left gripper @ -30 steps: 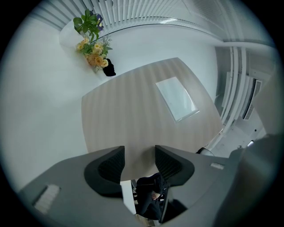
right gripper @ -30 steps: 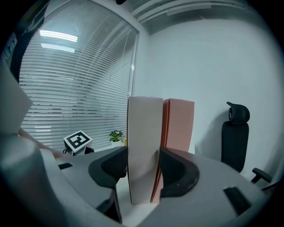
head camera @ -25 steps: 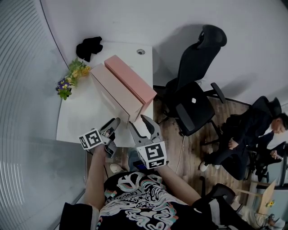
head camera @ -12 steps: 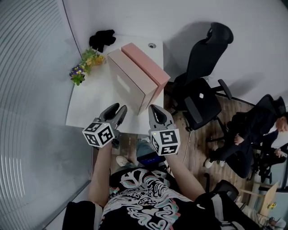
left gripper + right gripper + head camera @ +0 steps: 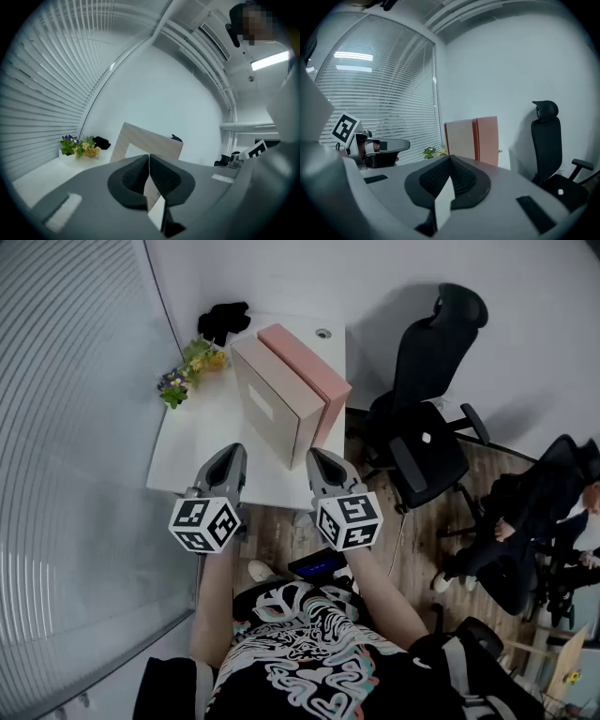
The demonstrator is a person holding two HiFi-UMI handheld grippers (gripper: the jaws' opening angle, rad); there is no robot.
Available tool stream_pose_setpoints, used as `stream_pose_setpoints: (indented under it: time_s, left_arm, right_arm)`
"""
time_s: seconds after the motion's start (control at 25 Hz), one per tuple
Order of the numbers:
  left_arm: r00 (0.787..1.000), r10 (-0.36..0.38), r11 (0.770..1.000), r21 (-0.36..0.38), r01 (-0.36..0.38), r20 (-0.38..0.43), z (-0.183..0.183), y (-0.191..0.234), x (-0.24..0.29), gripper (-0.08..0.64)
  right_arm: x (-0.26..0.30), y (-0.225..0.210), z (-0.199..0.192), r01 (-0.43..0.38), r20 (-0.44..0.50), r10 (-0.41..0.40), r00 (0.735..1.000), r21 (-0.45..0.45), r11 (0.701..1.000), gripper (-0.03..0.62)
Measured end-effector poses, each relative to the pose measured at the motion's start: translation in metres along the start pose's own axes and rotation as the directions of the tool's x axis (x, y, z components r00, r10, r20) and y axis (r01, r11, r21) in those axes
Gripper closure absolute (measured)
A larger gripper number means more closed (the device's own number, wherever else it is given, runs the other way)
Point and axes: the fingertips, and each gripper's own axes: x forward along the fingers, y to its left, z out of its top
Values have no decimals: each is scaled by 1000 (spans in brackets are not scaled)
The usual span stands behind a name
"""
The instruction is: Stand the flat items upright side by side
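Since a second ago both tongs have drawn back from the near ends of the boxes, and their jaws have just been closing. The left tongs now sit with their ribbed dark pads pressed flat together and nothing between them, and the right tongs are the same, pads meeting in a thin seam with nothing in them. Both hang at the desk's near edge, a gap of open air between them, with the plank floor below. The two flat things stand upright on their long edges, side by side and touching along their broad faces. The beige box is on the left, matt, with a pale label on its side. The pink box is on the right, smooth and square-cornered, and stands close along the desk's right edge. The desk is plain white with a rounded left front corner, and there is bare top to the left of the boxes. Flowers and a black bundle sit at the far left by the slatted blinds. A black chair stands just off the right edge.
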Motion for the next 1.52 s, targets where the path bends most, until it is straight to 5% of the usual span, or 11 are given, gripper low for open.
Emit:
stream_pose_setpoints:
  time_s: [0.72,1.52]
  left_arm:
    - [983,181,980,77,-183,28,-8,-69,-50,560]
    - [983,179,980,79,-181,31,-18,-99,-52,560]
  right_arm:
    - [-80,-35,-5,0,18,0,1000,2,1000,591]
    - [-107,-48,-9,3,18,-3,1000,-9,1000,591]
